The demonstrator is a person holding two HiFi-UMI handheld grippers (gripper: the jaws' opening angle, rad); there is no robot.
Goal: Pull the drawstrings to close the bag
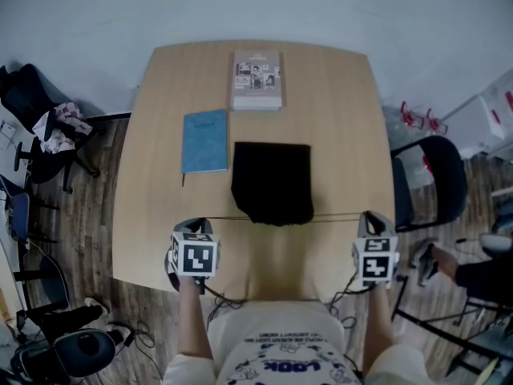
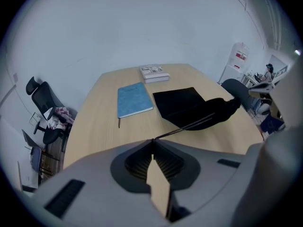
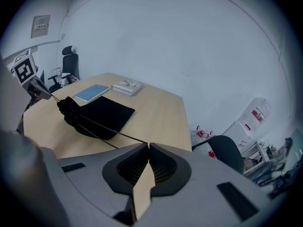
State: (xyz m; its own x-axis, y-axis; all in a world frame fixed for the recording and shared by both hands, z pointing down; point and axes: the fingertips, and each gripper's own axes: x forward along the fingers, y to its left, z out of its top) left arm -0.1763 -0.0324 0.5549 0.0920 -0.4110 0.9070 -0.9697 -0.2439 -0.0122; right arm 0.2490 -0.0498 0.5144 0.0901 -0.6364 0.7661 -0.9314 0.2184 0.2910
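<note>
A black drawstring bag (image 1: pixel 272 179) lies flat in the middle of the wooden table (image 1: pixel 160 215), its mouth bunched tight at the near end (image 1: pixel 274 215). Thin dark drawstrings (image 1: pixel 337 217) run out taut from the mouth to both sides. My left gripper (image 1: pixel 200 223) is shut on the left string (image 2: pixel 182 129) near the table's front left. My right gripper (image 1: pixel 367 217) is shut on the right string (image 3: pixel 102 126) at the front right. The bag (image 2: pixel 189 109) shows gathered in the left gripper view, and the bag (image 3: pixel 94 115) in the right gripper view too.
A blue notebook (image 1: pixel 205 140) lies left of the bag, a pen beside its near corner. A book (image 1: pixel 257 79) sits at the table's far edge. Office chairs stand at the left (image 1: pixel 40 119) and right (image 1: pixel 429 183). A person sits far right.
</note>
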